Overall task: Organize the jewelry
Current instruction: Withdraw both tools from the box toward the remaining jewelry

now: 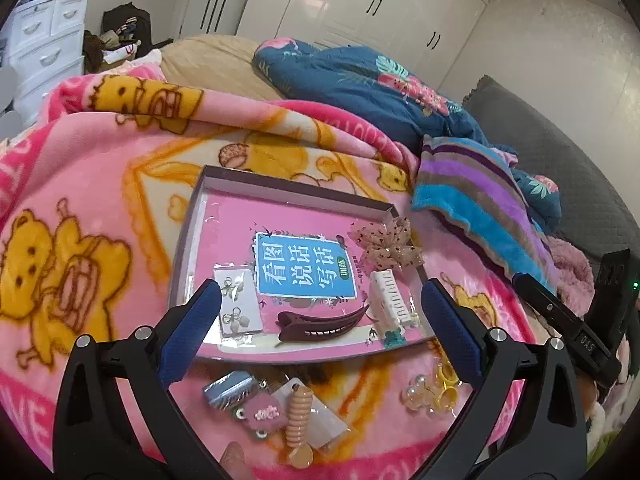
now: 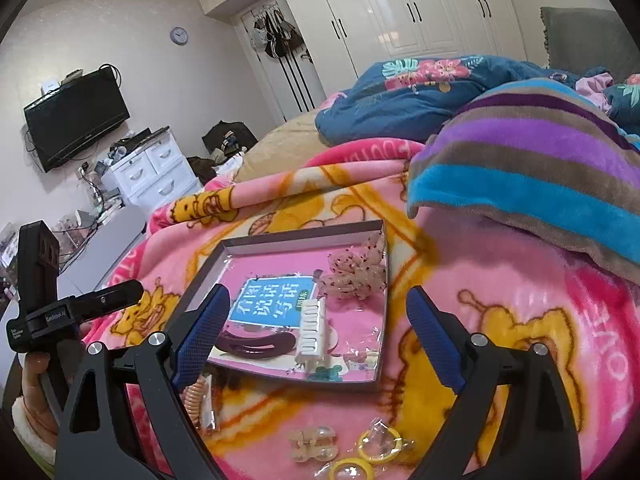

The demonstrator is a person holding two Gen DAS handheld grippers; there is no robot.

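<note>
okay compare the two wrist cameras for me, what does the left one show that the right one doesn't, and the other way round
Only the left wrist view: the earring card in the tray, plus the silver comb clip and pink flower clip on the blanket.
Only the right wrist view: the wall TV and clock.
Both: the tray, the maroon claw clip, white clip, the flower hairpiece, and open, empty tongs.
</note>
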